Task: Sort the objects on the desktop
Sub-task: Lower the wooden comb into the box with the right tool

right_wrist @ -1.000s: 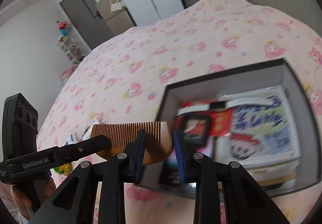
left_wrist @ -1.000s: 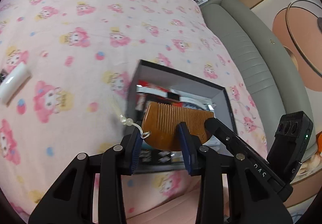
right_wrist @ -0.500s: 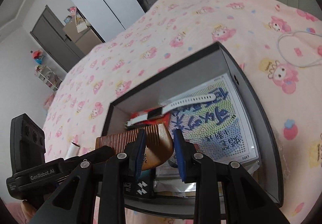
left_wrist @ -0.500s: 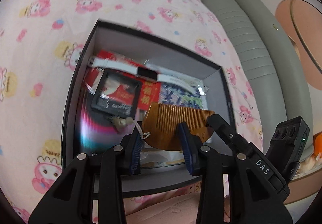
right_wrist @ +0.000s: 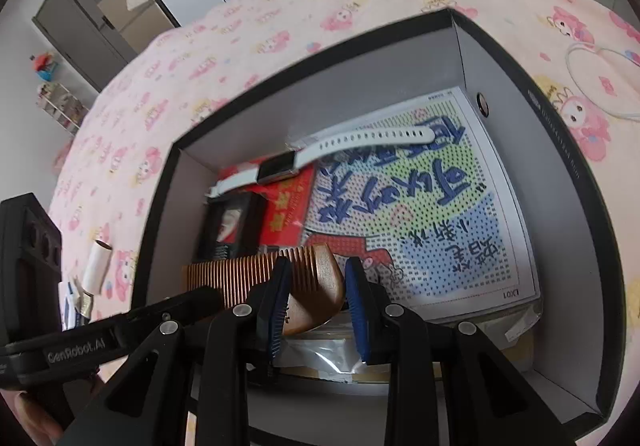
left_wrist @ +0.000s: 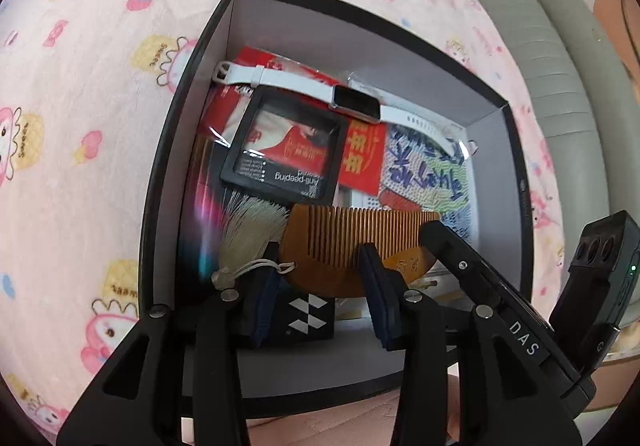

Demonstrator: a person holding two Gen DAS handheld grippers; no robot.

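Left wrist: comb (left_wrist: 352,242) crosswise, teeth toward box's (left_wrist: 360,25) far wall.

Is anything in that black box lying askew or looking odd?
The white watch lies diagonally over the red packets in the black box; the wooden comb hangs above, between both hand-held grippers.

You have a wooden comb (left_wrist: 356,242) with a smooth, polished amber finish and a pale, fibrous thread tassel (left_wrist: 250,224). The box (left_wrist: 320,27) looks like matt cardboard, black outside and grey within. In it lie a smooth white rubbery watch strap (right_wrist: 360,139), a glossy red packet (left_wrist: 362,157) and a printed paper sheet (right_wrist: 436,205) under shiny clear film. The bed cover (left_wrist: 80,85) is soft, fuzzy pink cloth. Your claw arms are matt black plastic with ribbed blue pads (right_wrist: 356,306).
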